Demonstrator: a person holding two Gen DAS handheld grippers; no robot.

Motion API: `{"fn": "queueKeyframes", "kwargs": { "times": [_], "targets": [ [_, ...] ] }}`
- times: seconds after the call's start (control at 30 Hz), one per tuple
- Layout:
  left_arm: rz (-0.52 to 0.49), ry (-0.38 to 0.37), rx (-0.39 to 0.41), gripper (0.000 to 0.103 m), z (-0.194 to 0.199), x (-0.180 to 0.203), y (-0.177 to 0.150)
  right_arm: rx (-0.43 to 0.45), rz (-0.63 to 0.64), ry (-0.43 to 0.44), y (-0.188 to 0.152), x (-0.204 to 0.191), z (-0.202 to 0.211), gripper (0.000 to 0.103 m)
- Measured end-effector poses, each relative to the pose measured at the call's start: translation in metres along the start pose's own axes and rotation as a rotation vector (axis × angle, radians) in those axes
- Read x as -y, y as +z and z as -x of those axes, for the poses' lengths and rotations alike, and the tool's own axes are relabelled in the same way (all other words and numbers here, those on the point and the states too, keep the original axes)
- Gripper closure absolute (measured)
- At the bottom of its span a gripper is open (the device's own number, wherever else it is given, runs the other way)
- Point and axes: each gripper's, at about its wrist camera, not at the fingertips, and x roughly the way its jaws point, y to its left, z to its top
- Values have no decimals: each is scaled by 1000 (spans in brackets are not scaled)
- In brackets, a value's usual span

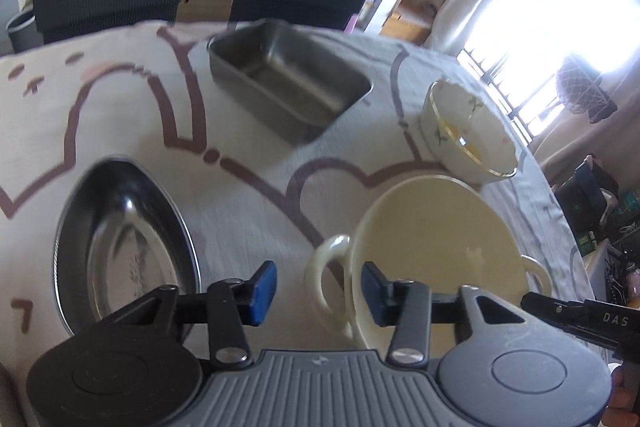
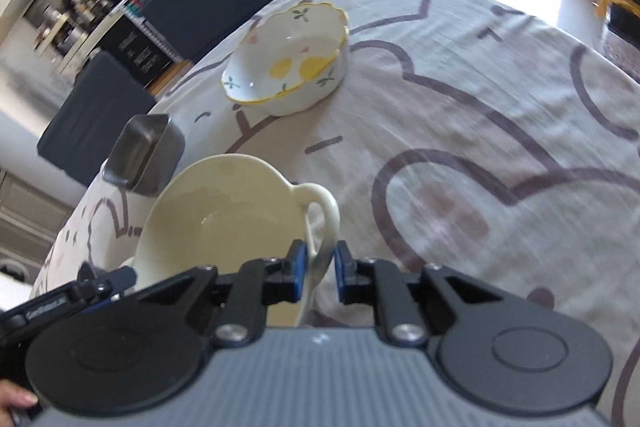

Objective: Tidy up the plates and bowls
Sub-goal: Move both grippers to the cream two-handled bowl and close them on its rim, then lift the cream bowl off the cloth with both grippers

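Near the table's edge, the right gripper (image 2: 321, 273) pinches the cream bowl's (image 2: 224, 211) handle; the left gripper (image 1: 319, 293) gapes around its other handle.

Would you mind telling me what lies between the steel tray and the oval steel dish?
Only bare tablecloth lies between the tray and the dish, as the left wrist view shows.
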Motion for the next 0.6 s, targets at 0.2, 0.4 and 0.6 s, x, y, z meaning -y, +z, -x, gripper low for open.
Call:
{"fn": "queueKeyframes", "kwargs": {
  "times": [0.2, 0.4, 0.6],
  "targets": [
    [21, -7, -17, 69, -6, 1, 0, -3, 83, 11, 7, -2, -8, 77],
    [29, -21, -25, 75, -9, 2, 0, -38, 155, 31, 19, -2, -18, 77],
    [27, -36, -30, 75, -13, 1, 0, -90, 204, 45, 26, -2, -24, 78]
  ]
}}
